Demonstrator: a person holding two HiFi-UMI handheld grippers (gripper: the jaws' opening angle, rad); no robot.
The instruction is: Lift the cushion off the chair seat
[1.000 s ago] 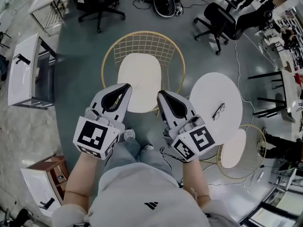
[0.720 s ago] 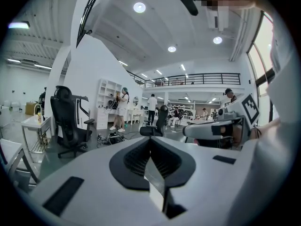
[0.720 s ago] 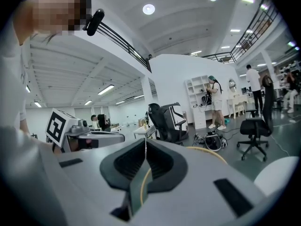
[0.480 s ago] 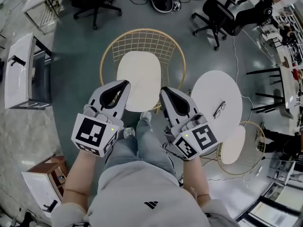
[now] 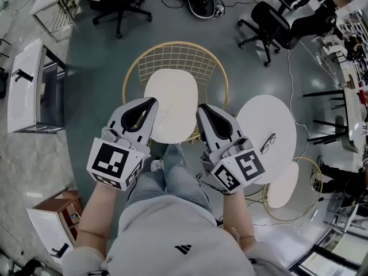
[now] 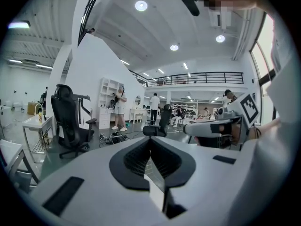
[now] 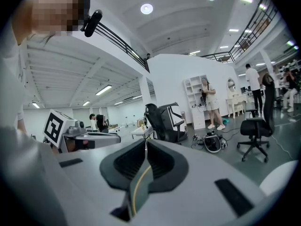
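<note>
Cream rounded-square fabric cushion (image 5: 171, 105) lies flat on the seat of the gold wire-frame chair (image 5: 175, 53); not lifted. In the head view, left tongs (image 5: 152, 104) and right tongs (image 5: 200, 109) hang over its front corners, one at each side. Both pairs of jaws are closed with nothing between them. Both gripper views look out across the room, so contact with the cushion is unconfirmed. Judgement: approach stage only. Left to do: open, grip the edges, raise.

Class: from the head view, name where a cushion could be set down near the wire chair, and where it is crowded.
Free: round table, bare except glasses near its right edge; the floor between wire chair and white cabinet. Crowded: cabled gear behind the chair.
</note>
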